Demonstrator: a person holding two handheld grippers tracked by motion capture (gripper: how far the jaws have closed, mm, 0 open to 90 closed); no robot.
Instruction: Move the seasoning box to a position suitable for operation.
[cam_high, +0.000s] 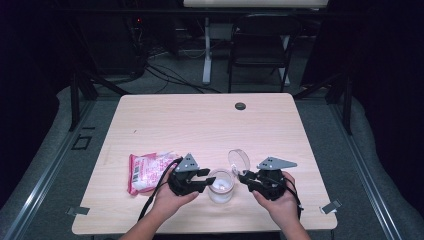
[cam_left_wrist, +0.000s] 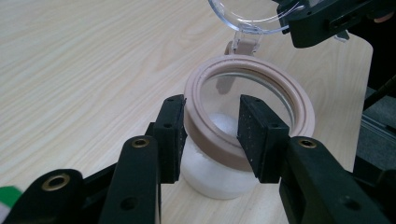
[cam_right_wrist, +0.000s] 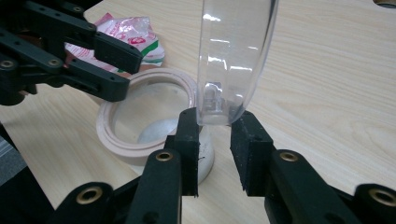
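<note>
A clear jar with a beige rim and white contents stands near the table's front edge, between my two grippers. Its clear hinged lid is swung up. My left gripper reaches in from the jar's left and is open. In the left gripper view, its jaws straddle the near part of the rim without clamping it. My right gripper comes from the right and is shut on the lid. Its pads touch the lid's lower edge near the hinge.
A pink and white snack packet lies flat left of the left hand. A dark grommet sits near the table's far edge. Beyond the table stand a folding chair and a desk leg.
</note>
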